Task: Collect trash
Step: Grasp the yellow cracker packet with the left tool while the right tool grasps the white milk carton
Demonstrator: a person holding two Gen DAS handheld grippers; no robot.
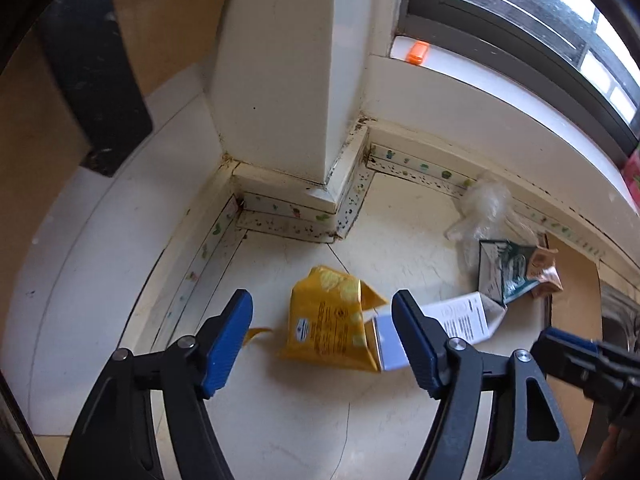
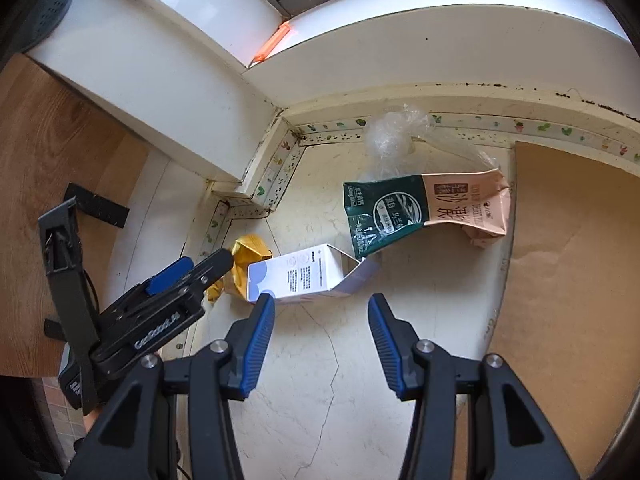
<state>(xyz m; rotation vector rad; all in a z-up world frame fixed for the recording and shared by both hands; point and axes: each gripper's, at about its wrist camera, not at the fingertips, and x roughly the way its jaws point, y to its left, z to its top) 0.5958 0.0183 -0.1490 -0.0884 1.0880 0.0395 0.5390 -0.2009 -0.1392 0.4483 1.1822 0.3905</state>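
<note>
In the left wrist view, the left hand-held gripper (image 1: 322, 336) points steeply down at the bench (image 1: 400, 220), its blue pads apart with nothing pressed between them. A crumpled yellow packet (image 1: 328, 320) lies in the gap between the pads, touching neither, which suggests the jaws are lined up to straddle it for a pinch from both sides. A white box (image 1: 468, 318) lies just right of the packet, partly hidden behind the right pad, with one end against it. Further right sit a green and pink carton (image 1: 516, 270) and a clear plastic wrapper (image 1: 480, 208), the wrapper close to the wall strip. All four pieces sit grouped near the wall corner. An orange object (image 1: 418, 52) rests on the window sill (image 1: 460, 72), well apart from the trash. In the right wrist view, the right hand-held gripper (image 2: 322, 332) also has its pads apart and empty, hovering above bare bench just in front of the white box (image 2: 296, 276); its left pad overlaps the box edge in the picture, but contact cannot be confirmed. The green and pink carton (image 2: 424, 208) lies beyond, flattened and bent, and the clear plastic wrapper (image 2: 392, 136) sits behind it. The left hand-held gripper (image 2: 192, 276) enters from the left over the yellow packet (image 2: 248, 260). Brown paper (image 2: 568, 280) covers the bench at right. Working two grippers side by side likely allows two neighbouring pieces to be taken at once.
</note>
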